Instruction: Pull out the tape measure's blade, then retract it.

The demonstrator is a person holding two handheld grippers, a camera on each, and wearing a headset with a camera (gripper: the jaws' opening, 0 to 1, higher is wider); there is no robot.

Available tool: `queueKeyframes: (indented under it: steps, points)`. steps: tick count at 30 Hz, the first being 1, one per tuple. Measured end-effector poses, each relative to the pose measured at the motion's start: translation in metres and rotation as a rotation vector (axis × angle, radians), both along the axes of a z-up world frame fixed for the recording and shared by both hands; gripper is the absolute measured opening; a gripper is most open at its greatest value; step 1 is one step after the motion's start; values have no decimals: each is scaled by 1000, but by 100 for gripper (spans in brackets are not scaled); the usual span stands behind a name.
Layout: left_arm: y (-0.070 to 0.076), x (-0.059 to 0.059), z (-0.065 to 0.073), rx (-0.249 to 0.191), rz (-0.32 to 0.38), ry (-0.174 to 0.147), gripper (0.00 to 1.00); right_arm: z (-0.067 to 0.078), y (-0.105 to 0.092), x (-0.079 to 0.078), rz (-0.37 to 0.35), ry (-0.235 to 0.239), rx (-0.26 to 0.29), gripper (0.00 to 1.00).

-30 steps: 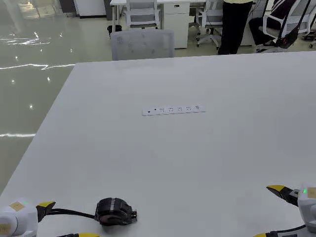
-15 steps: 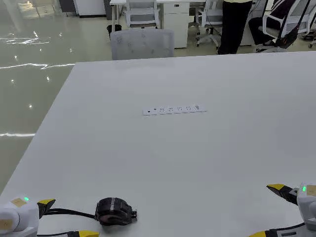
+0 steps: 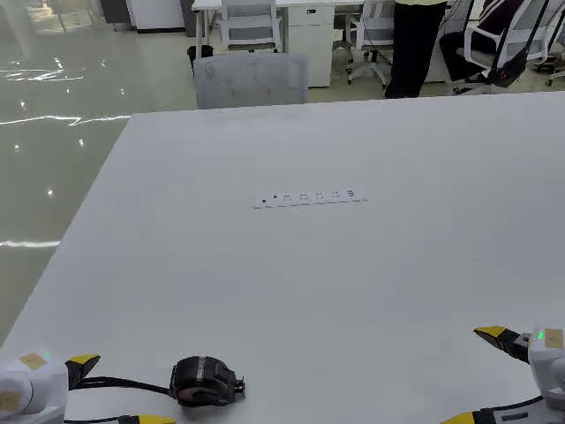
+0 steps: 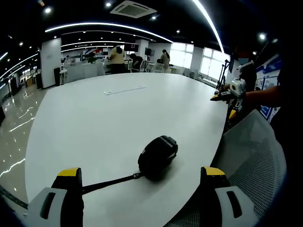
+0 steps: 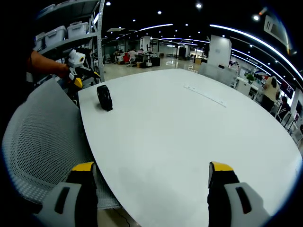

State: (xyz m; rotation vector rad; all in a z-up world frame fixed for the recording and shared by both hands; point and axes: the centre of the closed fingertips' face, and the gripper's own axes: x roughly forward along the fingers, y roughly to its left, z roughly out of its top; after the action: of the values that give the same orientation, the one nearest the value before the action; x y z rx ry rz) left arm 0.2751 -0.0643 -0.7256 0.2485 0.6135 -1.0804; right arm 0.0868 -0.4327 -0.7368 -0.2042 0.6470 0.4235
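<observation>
Tape measure (image 3: 207, 380), black round case, head view: unmoved since second ago, near edge of white table (image 3: 309, 265), blade in. Left gripper view: your left gripper (image 4: 141, 172) wide open, empty, tape just ahead. Right gripper view: right gripper (image 5: 151, 166) wide open, empty, well apart. Pull not begun.

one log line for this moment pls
stage: pre-grasp | tape measure: on white table, blade not out | left hand-held gripper: open, facing it | right hand-held gripper: open, empty
</observation>
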Motion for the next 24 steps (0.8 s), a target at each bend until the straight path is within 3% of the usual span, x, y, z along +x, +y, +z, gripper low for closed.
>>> queueKeyframes:
  steps: [13, 24]
  points:
    - [-4, 10, -1, 31, -82, 0, 100, 7, 5, 10, 3, -1, -14, 100]
    - [-11, 12, -9, 93, -167, -7, 100, 8, 9, 14, 7, 2, -14, 100]
